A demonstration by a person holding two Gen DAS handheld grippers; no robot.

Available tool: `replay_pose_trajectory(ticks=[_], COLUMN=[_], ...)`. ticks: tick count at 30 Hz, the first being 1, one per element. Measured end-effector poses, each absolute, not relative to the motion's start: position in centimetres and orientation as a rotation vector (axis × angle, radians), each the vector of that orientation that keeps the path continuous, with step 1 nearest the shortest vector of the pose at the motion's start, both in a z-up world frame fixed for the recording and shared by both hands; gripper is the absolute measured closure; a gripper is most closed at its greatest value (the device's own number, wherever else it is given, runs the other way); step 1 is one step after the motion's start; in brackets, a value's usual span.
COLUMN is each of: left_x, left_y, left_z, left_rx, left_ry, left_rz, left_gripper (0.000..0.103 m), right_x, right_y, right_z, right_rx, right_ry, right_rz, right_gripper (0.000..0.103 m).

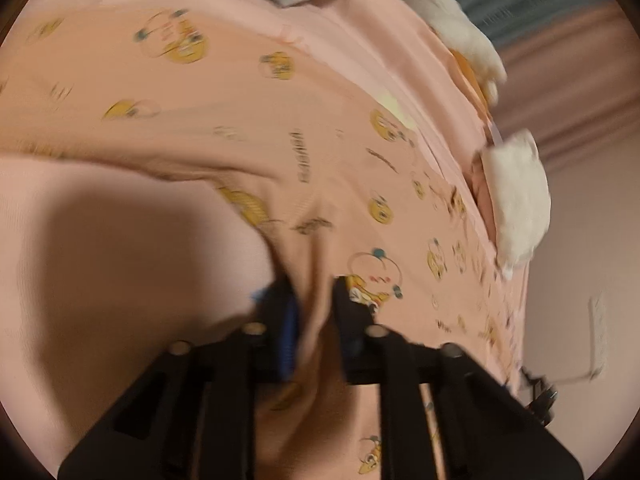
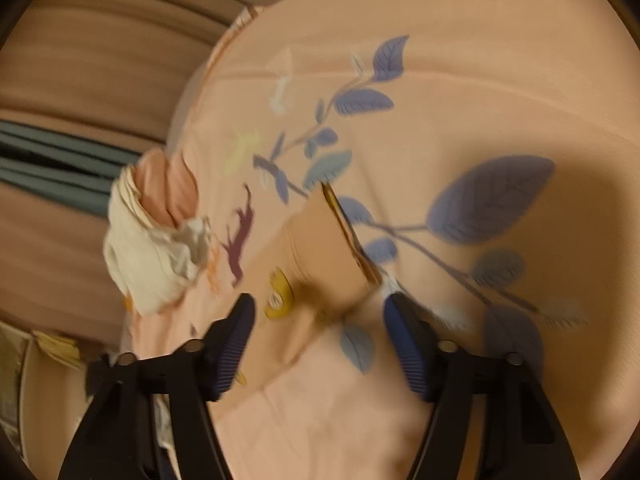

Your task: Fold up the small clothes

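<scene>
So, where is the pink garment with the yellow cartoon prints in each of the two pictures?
Left wrist view: the pink garment fills the middle; the left tool pinches a fold at bottom centre.
Right wrist view: only a corner of the pink garment, low centre, between the right tool's open fingers.
Shared landmark: the crumpled white cloth, at the right there, at the left here.

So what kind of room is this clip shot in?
Probably a bedroom: the clothes lie on a leaf-printed pink bedsheet, curtains hang behind it, and a wall socket shows nearby.
</scene>
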State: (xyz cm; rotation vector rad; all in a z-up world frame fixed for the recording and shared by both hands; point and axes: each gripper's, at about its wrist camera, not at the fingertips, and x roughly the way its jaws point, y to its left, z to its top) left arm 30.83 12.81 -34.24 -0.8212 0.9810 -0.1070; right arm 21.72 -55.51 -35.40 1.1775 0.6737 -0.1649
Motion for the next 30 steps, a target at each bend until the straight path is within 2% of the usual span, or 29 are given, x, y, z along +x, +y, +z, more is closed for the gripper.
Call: replay_pose_trajectory(ticks=[1,2,3,4,11,14,19,21,25,29,30], left_x=[30.9,30.9,30.9,30.8,31.1,31.1,30.8,30.4,30.0,30.3,30.5], left_y=[13.3,13.6,13.6,13.7,12.2,12.3,13.5,14.0,14.5,14.1,13.9], left_z=[-34.5,-34.7,-34.7,-34.8,-33.9,-34.0,-35.1,-35.6,-36.3,-35.6,-35.2], left_rx=[-0.837,-0.859,-0.869,-0.876,-0.723,-0.729,-0.839,-0.914,-0.979,-0.924,-0.887], left_ry=[0.987,0.984,0.981,0.979,0.971,0.969,0.952,0.930,0.903,0.925,0.941], left_rz=[-0.101,-0.115,-0.122,-0.125,-0.096,-0.080,-0.116,-0.134,-0.177,-0.176,-0.183], left_gripper=[0.095,0.095,0.095,0.095,0.095,0.095,0.095,0.095,0.095,0.095,0.095], right_x=[22.2,22.6,22.7,22.7,24.3,26.5,30.8,31.9,33.7,34.9,34.7], right_y=[-55.7,-55.8,-55.8,-56.0,-51.8,-45.4,-29.1,-22.3,-10.5,-7.3,-7.5], right_z=[-35.6,-35.9,-36.0,-36.2,-29.6,-23.5,-18.6,-18.8,-22.6,-26.3,-26.5], right_rx=[1.179,1.172,1.168,1.176,0.908,0.796,0.627,0.530,0.412,0.371,0.362], right_ry=[0.669,0.680,0.703,0.698,0.677,0.634,0.668,0.714,0.844,0.987,1.007], right_rz=[-0.179,-0.204,-0.259,-0.268,-0.193,-0.019,0.328,0.418,0.523,0.500,0.501], right_gripper=[0.053,0.075,0.086,0.092,0.093,0.093,0.093,0.093,0.093,0.092,0.089])
